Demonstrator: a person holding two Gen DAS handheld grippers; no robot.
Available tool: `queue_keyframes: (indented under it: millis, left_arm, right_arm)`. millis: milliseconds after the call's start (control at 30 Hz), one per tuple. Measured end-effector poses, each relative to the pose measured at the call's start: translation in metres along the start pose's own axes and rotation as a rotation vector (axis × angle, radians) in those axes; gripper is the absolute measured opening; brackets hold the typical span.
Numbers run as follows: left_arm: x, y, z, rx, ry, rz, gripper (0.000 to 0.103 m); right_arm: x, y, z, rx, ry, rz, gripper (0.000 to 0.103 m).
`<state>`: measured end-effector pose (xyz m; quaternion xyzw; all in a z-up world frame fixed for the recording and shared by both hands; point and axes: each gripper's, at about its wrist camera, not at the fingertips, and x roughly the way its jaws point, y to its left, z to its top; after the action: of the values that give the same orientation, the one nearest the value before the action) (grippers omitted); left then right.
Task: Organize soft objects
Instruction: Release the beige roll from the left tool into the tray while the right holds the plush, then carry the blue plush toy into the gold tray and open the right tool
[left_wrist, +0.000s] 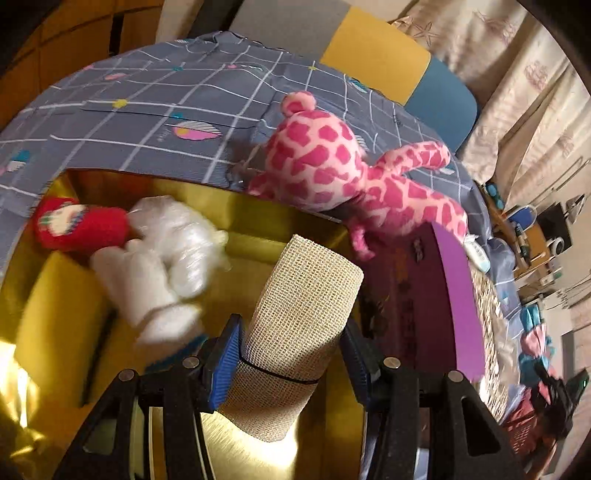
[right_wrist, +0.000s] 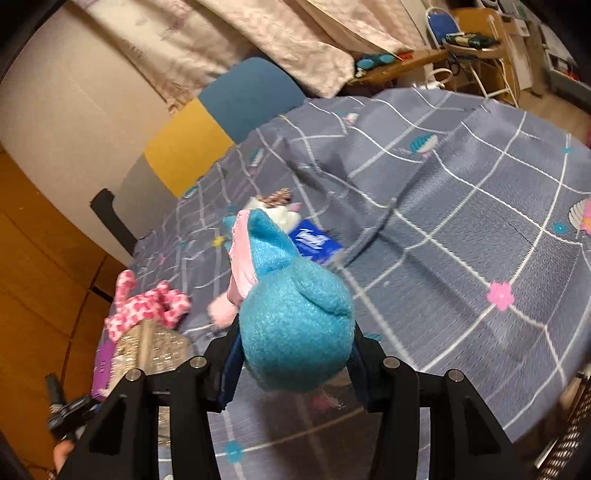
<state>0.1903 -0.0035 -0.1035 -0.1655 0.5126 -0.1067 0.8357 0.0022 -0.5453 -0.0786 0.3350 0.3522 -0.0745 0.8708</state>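
Two grippers, each loaded with one soft thing.

Left wrist view: the left gripper (left_wrist: 291, 363) clamps a beige mesh roll (left_wrist: 301, 306), long axis running away from the fingers, hanging over the gold box (left_wrist: 207, 424) where a white plush (left_wrist: 162, 258) and red plush (left_wrist: 79, 227) already lie; the pink spotted plush (left_wrist: 332, 173) drapes the box's far rim.
Right wrist view: the right gripper (right_wrist: 293, 367) is clenched on a teal plush (right_wrist: 295, 325), held above the grey tablecloth (right_wrist: 461, 229); the boxes lie to its left, nearer the left hand.

Warm dim light; glare on gold box (left_wrist: 258, 424); motion blur; fisheye edges dark.
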Motion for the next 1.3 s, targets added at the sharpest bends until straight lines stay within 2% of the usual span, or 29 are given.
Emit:
queue_keyframes:
  millis: [100,300,433,600,700,867,1033,1300]
  left_arm:
    - [0.014,-0.005,0.008,0.012,0.009,0.018,0.054]
    - [0.039,-0.001,0.021,-0.035,0.053,0.055,0.057]
    - [0.033,0.001,0.024,-0.032,0.037,-0.003,0.061]
    - [0.006,0.007,0.02,-0.01,-0.021,-0.058,0.061]
    - [-0.02,0.017,0.012,0.005,-0.078,-0.058,0.061]
    - [-0.06,0.048,-0.005,0.013,-0.164,-0.014,0.061]
    - [-0.085,0.089,-0.023,-0.028,-0.191,0.051,0.061]
    - [-0.121,0.128,-0.043,-0.07,-0.241,0.093,0.061]
  right_arm:
    - [-0.013,0.022,-0.008,-0.018,-0.018,0.024,0.05]
    - [-0.031,0.061,-0.022,-0.027,-0.044,0.079,0.05]
    - [-0.037,0.085,-0.03,-0.05,-0.053,0.1,0.05]
    - [-0.036,0.113,-0.042,-0.076,-0.043,0.135,0.05]
    - [-0.033,0.127,-0.048,-0.08,-0.034,0.166,0.05]
    - [-0.031,0.158,-0.055,-0.117,-0.022,0.217,0.05]
    - [-0.026,0.207,-0.069,-0.201,0.013,0.289,0.05]
    - [0.004,0.296,-0.127,-0.38,0.162,0.395,0.05]
